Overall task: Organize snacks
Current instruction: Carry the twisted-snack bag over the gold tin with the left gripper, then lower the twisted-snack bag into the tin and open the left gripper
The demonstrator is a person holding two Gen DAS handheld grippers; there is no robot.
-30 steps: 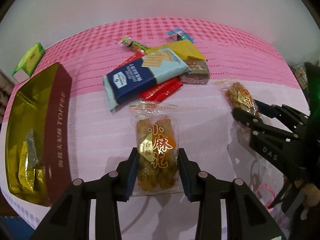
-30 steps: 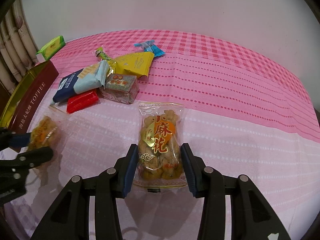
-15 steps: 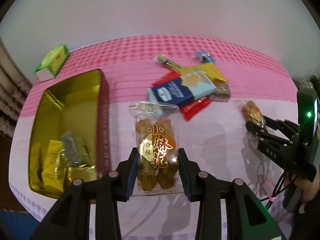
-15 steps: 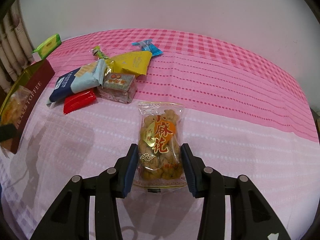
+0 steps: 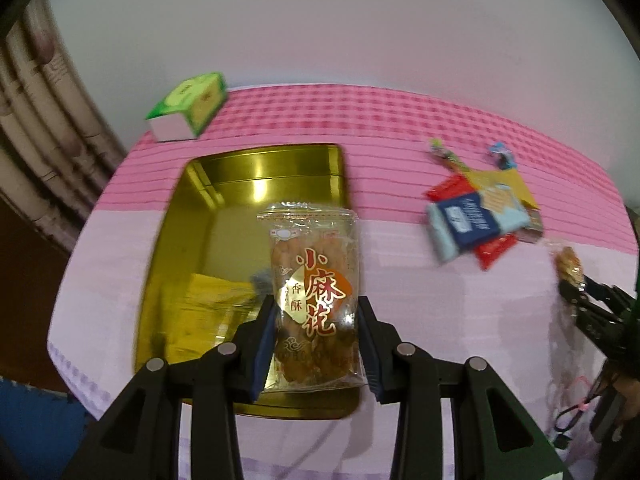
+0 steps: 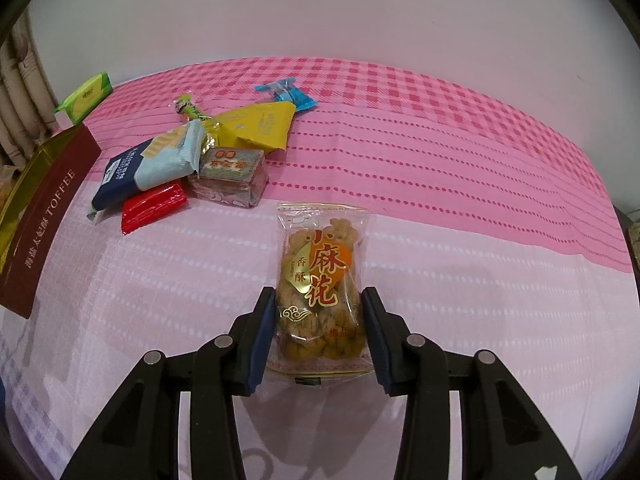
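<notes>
My left gripper [image 5: 316,320] is shut on a clear packet of fried dough twists [image 5: 314,292] and holds it above the open gold tin [image 5: 248,200], whose near left corner holds yellow and grey wrapped snacks [image 5: 216,300]. My right gripper [image 6: 318,316] is shut on a second twist packet [image 6: 322,280], held above the pink cloth; it also shows at the right edge of the left wrist view [image 5: 570,268]. The tin's maroon side [image 6: 44,216] is at the far left of the right wrist view.
A pile of snacks lies on the pink checked cloth: a blue cracker pack [image 6: 152,164], red bar [image 6: 154,206], small brown box [image 6: 228,178], yellow pouch [image 6: 260,124], blue candy [image 6: 286,94] and green candy [image 6: 188,108]. A green box [image 5: 188,106] sits behind the tin.
My left gripper has carried its packet left, from over the cloth to over the open tin. The right gripper has held still with its packet.
</notes>
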